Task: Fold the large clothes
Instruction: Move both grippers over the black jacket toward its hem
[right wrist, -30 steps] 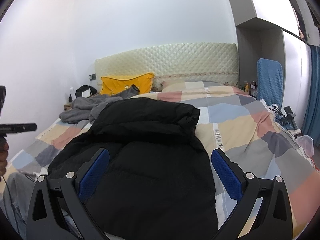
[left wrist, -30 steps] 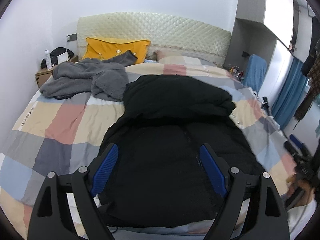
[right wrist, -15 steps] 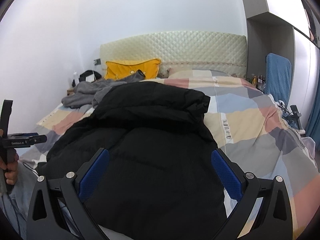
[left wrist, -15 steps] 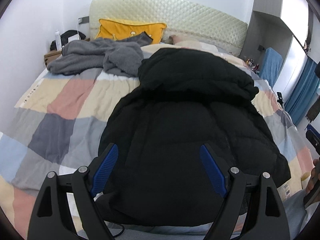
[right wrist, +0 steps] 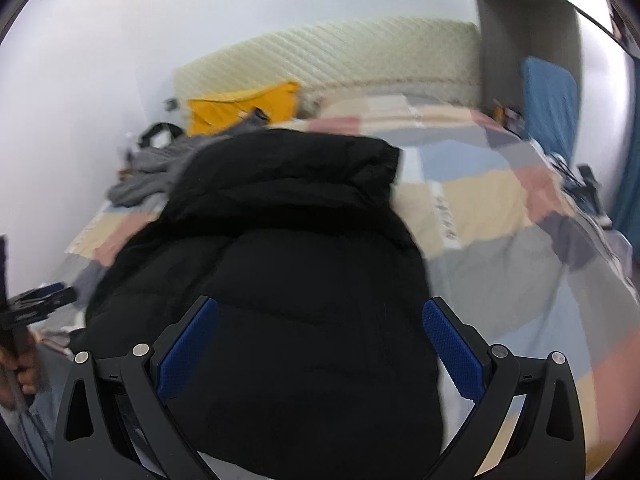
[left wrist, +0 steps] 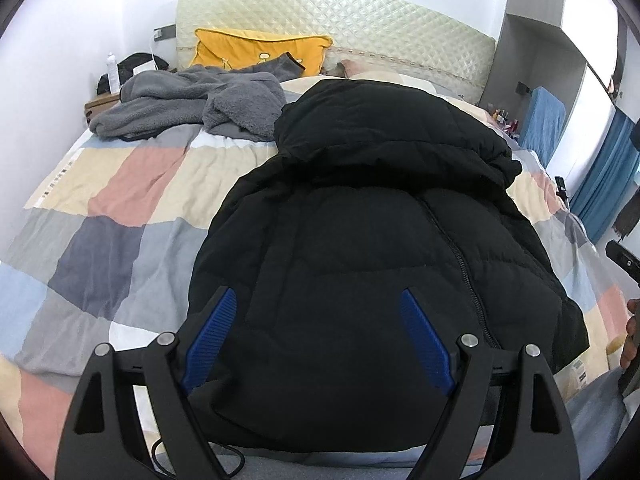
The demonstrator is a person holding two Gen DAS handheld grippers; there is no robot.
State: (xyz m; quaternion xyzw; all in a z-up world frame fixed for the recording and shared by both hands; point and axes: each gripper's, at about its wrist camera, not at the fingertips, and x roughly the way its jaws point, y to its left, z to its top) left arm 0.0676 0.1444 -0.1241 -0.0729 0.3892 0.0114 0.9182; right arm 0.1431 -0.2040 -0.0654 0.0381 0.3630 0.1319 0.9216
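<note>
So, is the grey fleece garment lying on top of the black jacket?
No, the grey fleece garment lies crumpled on the checked bedspread near the yellow pillow, beside the black jacket's hood end, not on it.

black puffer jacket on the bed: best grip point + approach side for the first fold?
Probably the near hem corners of the black puffer jacket. It lies zip-up, hood toward the headboard, hem at the bed edge nearest both open claws. Bring the left claw onto the hem's left corner and the right claw onto its right corner, coming in low from the foot side; the padded edge is thick, so bite deep.
</note>
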